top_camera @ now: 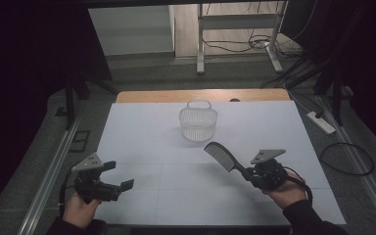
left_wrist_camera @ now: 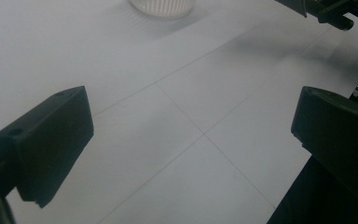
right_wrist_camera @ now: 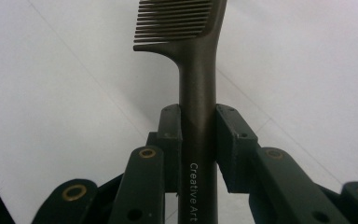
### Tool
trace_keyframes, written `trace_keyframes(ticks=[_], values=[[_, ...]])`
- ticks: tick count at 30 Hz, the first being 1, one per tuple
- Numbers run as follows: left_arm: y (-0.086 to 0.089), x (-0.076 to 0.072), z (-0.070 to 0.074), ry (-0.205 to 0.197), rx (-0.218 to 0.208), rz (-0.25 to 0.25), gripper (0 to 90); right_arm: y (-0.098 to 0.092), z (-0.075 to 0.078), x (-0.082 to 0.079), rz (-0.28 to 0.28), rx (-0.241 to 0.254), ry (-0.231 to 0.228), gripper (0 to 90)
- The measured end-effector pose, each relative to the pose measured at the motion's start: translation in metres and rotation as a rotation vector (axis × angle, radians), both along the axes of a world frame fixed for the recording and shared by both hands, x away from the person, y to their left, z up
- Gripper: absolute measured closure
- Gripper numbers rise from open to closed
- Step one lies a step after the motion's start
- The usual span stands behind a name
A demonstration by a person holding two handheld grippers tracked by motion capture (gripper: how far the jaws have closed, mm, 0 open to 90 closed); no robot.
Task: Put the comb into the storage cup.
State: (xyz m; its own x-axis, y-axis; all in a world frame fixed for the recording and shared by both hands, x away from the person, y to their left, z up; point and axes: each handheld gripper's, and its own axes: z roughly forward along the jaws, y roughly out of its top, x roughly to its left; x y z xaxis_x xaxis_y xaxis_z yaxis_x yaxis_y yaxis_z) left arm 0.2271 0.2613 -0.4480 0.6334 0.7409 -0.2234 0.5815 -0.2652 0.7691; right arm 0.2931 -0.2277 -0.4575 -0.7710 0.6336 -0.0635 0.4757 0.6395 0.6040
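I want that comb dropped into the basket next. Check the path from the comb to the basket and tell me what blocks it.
Nothing visible blocks it. The right claw is shut on the comb, held above the white table. Between the comb's head and the basket lies bare tabletop. The left claw is open, well off to the side.

comb [right_wrist_camera: 196, 79]: smooth matt dark plastic | basket [top_camera: 198, 122]: white plastic mesh

Probably a lab: black curtains [top_camera: 24, 73], floor cables [top_camera: 345, 159], power strip [top_camera: 320, 122].
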Motion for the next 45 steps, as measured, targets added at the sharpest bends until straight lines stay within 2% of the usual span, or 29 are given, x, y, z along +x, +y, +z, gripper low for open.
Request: trace_keyframes(ticks=[13,29,33,45], values=[[-0.018,0.026,0.018,-0.009,-0.026,-0.022,0.0,-0.001,0.008,-0.004,0.003,0.051,-0.058,72.1],[-0.046,0.06,0.033,-0.027,-0.043,-0.075,0.0,-0.002,0.015,-0.006,0.01,0.08,-0.102,72.1],[-0.054,0.069,0.038,-0.029,-0.068,-0.083,0.0,-0.002,0.016,-0.007,0.01,0.086,-0.115,72.1],[-0.081,0.092,0.048,-0.037,-0.072,-0.136,0.0,0.0,0.02,-0.008,0.015,0.105,-0.153,72.1]])
